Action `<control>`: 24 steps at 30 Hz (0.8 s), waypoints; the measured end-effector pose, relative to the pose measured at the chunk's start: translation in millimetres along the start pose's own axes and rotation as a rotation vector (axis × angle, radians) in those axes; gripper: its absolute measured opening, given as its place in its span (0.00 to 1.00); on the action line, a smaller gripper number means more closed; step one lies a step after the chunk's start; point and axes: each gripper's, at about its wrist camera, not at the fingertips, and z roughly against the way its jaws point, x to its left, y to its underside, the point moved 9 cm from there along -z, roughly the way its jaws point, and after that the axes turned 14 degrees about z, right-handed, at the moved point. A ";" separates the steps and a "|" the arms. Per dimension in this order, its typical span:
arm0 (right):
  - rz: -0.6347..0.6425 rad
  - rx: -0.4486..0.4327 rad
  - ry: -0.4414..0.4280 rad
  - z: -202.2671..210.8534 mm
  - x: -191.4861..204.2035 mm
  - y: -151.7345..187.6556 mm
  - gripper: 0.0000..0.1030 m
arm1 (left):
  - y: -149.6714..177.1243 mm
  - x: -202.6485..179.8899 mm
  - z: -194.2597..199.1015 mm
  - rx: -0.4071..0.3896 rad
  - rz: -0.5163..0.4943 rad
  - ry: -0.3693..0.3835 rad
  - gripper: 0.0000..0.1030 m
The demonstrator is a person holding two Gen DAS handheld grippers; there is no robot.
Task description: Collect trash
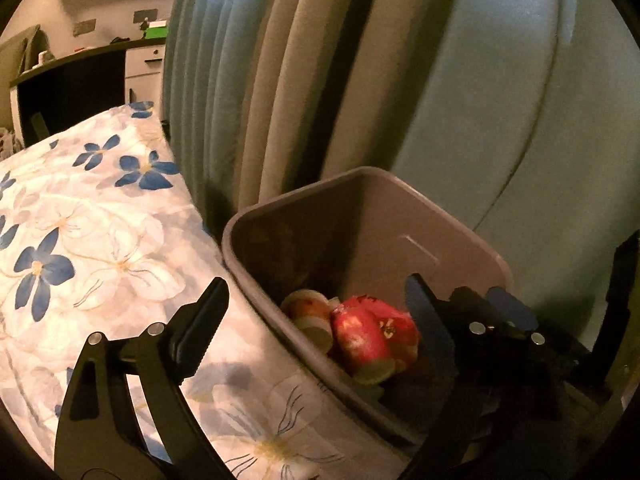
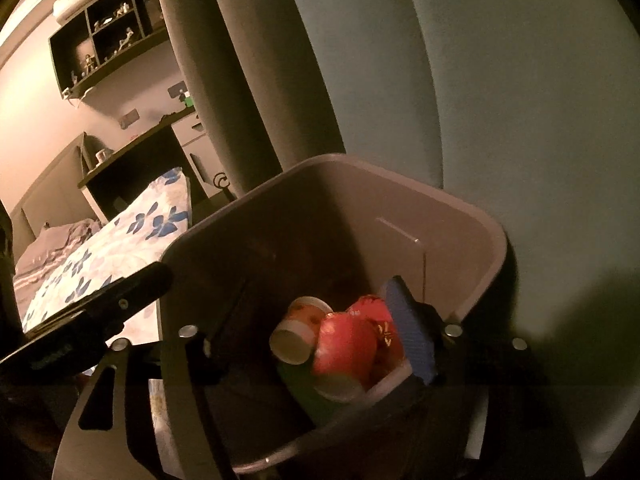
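Hovering over gray trash bin beside floral bedspread, red cup inside: left gripper and right gripper spread empty; next, probably more litter.

Left gripper jaws spread wide, nothing between them; tilted downward. Right gripper likewise wide open and empty; angled down; left gripper's finger visible beside it.
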 end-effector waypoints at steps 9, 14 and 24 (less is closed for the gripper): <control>0.113 -0.061 0.079 35.7 25.8 -2.5 0.87 | -4.1 28.5 65.8 -0.146 -0.035 -0.170 0.94; 0.163 -0.117 0.111 57.9 48.7 -5.2 0.94 | -0.3 53.0 120.1 -0.218 0.005 -0.231 0.94; 0.182 -0.191 0.121 108.2 90.0 2.0 0.94 | 26.8 86.3 199.0 -0.300 0.039 -0.301 0.94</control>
